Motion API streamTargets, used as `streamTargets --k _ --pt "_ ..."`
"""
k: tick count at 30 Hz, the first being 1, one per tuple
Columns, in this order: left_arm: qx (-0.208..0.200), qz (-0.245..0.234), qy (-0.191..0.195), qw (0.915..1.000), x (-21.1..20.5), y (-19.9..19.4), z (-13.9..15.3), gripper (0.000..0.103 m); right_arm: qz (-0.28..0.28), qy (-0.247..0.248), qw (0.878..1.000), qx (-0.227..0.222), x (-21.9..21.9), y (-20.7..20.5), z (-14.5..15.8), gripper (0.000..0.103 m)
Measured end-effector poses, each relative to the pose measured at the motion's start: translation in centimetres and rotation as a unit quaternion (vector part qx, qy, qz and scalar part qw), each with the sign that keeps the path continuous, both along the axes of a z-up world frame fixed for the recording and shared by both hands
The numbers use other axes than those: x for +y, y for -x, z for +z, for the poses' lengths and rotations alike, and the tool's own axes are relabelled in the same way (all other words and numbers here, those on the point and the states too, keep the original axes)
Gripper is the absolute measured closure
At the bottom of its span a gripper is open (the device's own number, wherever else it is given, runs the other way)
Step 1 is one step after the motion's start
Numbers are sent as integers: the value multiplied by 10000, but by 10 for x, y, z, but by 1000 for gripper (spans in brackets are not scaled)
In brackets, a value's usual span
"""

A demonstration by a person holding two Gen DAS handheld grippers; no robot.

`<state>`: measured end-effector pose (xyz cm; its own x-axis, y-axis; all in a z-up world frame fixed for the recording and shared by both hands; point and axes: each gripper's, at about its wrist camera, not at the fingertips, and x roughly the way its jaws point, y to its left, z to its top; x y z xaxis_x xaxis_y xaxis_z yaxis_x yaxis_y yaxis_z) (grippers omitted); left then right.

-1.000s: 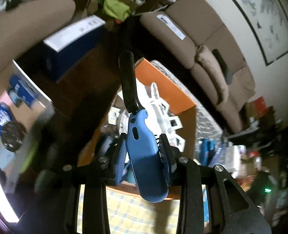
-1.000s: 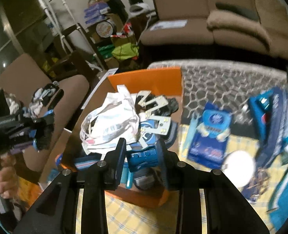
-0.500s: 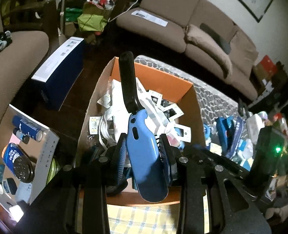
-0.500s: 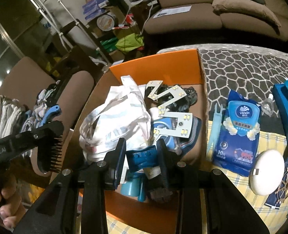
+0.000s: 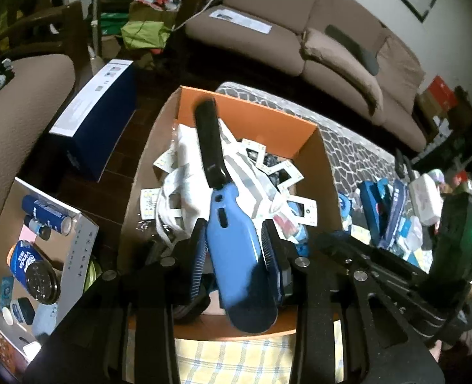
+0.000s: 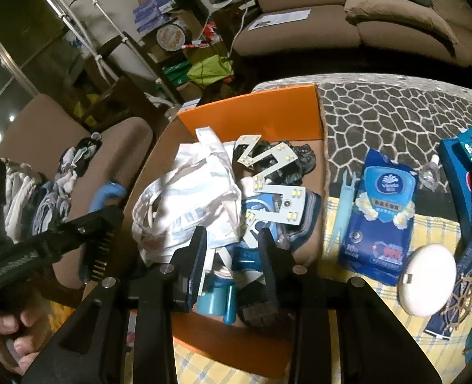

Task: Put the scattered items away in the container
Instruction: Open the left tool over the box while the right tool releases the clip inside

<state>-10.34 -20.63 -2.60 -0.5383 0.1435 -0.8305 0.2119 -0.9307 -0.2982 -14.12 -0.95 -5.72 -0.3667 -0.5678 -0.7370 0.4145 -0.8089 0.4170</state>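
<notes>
An orange cardboard box holds a white bag, white LED boards and dark clutter. My left gripper is shut on a blue hairbrush. The brush's black handle points away over the box. In the right wrist view its bristles show at the box's left edge. My right gripper hangs low over the box's near end. A small blue piece lies between its fingers, against the right one. A gap shows at the left pad, so the jaws stand open.
To the right of the box, on the yellow checked cloth, lie a blue wet-wipe pack, a white round disc, a pale blue plastic tool and a blue case. A dark blue carton and a tray of cans sit left.
My left gripper swung the brush over the box and rolled level. The small blue piece, earlier clamped across both right pads, now sits lower and off the left pad.
</notes>
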Motion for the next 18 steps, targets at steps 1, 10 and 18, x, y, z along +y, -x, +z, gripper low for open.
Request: streamTargets --k 1,10,18 --pt "23 -23 8 10000 1 0 1 74 -21 0 10000 15 5 -1 5 68" --pt "399 -109 -54 9991 8 -4 17 54 -409 -287 9985 212 66 -1 66 63" --pt "1238 -444 -355 9907 36 -16 39 15 -977 -396 9939 313 140 -26 119 58"
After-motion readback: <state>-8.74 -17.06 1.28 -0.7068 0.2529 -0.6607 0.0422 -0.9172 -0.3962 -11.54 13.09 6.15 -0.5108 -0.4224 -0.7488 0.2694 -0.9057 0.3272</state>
